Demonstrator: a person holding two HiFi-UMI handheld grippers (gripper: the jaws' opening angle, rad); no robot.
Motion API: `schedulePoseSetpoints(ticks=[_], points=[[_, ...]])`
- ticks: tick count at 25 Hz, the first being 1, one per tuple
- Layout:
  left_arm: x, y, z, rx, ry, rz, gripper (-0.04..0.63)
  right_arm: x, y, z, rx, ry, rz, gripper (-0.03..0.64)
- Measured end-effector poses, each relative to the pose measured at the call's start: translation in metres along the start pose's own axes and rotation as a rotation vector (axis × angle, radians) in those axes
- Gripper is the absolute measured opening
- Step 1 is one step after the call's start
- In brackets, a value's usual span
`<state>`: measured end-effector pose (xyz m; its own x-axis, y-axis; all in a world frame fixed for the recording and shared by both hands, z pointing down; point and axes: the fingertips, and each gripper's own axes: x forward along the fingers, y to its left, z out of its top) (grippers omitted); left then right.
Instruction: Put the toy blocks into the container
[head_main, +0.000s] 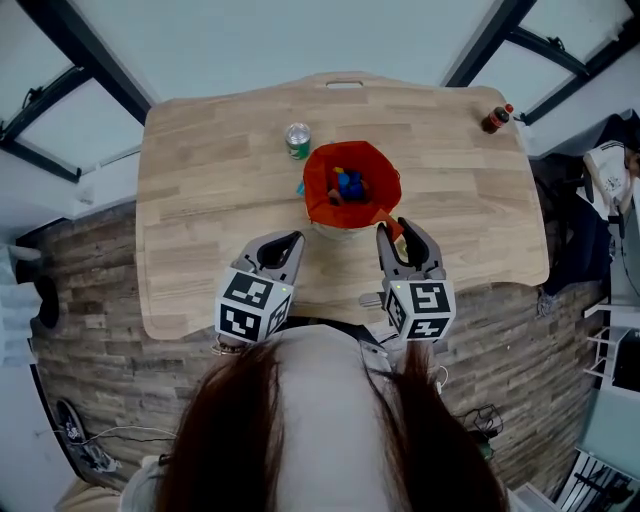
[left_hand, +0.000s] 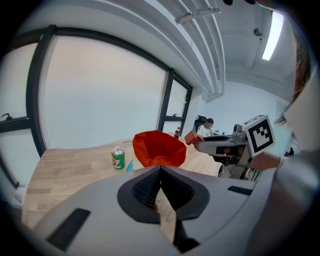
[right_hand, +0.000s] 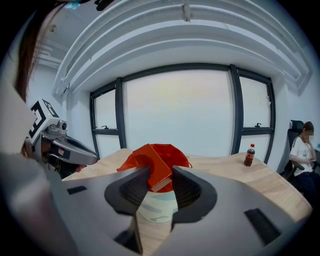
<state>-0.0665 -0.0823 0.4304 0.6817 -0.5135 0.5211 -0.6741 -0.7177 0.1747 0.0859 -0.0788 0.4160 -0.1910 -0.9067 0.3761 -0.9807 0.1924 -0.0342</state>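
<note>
A white container with a red liner (head_main: 322, 178) stands mid-table, with blue and other toy blocks (head_main: 349, 184) inside. My right gripper (head_main: 393, 230) hovers at its near right rim, shut on a red block (right_hand: 159, 172). In the right gripper view the block sits tilted between the pads, with the container (right_hand: 159, 206) right behind it. My left gripper (head_main: 291, 241) is near the container's front left, jaws shut with nothing between them (left_hand: 160, 171). From the left gripper view I see the red liner (left_hand: 159, 147) and the held red block (left_hand: 190, 138).
A green can (head_main: 298, 140) stands just behind and left of the container. A small blue piece (head_main: 300, 187) lies on the table beside it. A cola bottle (head_main: 496, 118) stands at the far right corner. A seated person (right_hand: 302, 150) is beyond the table's right side.
</note>
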Motion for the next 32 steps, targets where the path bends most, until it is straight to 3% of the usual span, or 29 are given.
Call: schedulePoseSetpoints(ticks=[15, 32], points=[[-0.009, 0.034, 0.000, -0.056, -0.030, 0.073, 0.009, 0.038, 0.000, 0.021, -0.042, -0.001, 0.013, 0.147], [-0.004, 0.057, -0.004, -0.065, -0.013, 0.093, 0.009, 0.072, -0.007, 0.015, -0.095, 0.064, -0.018, 0.147]])
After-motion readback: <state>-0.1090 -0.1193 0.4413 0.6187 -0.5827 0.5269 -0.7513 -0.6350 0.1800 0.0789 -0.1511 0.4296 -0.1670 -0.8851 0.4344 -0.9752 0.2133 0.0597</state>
